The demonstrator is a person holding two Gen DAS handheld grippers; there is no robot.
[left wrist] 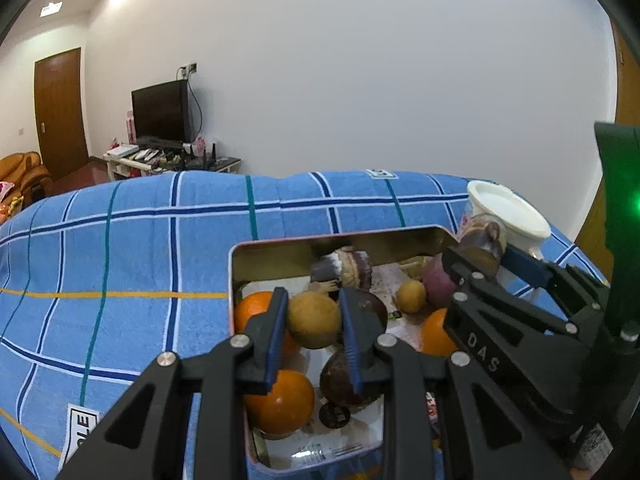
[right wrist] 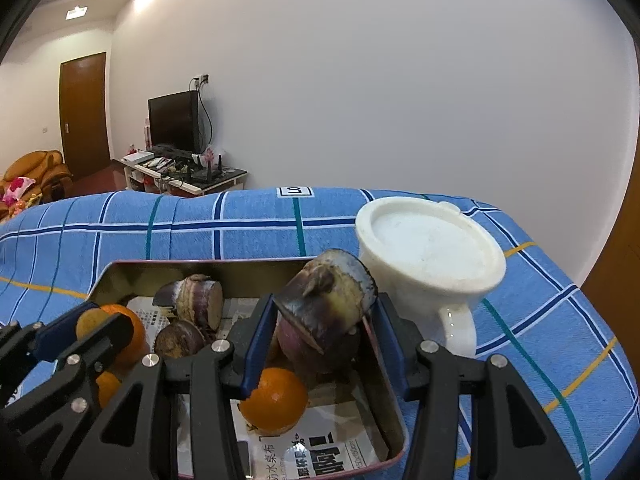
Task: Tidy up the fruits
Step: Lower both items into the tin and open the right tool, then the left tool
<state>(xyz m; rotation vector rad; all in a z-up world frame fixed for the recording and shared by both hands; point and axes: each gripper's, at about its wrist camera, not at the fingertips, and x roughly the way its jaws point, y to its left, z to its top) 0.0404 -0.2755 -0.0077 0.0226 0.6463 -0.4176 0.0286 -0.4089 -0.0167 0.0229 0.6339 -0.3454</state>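
An open metal tin [left wrist: 231, 280] lies on the blue plaid cloth and holds oranges [left wrist: 280, 404], a dark round fruit [left wrist: 340, 380], a small tan fruit [left wrist: 411, 296] and a cut purple stalk piece [left wrist: 348, 266]. Over its left half, my left gripper [left wrist: 314, 300] is shut on a tan round fruit [left wrist: 314, 320]. My right gripper [right wrist: 325, 300] is shut on a thick purple stalk chunk [right wrist: 328, 312] and holds it above the tin's [right wrist: 400, 432] right side, over an orange [right wrist: 276, 400]. In the left wrist view the right gripper [left wrist: 480, 254] reaches in from the right.
A white mug [right wrist: 432, 248] stands on the cloth just right of the tin, close behind the right gripper. Printed paper [right wrist: 312, 460] lines the tin's floor. The blue plaid cloth [left wrist: 120, 260] stretches away to the left. A TV stand [right wrist: 180, 168] and a white wall lie beyond.
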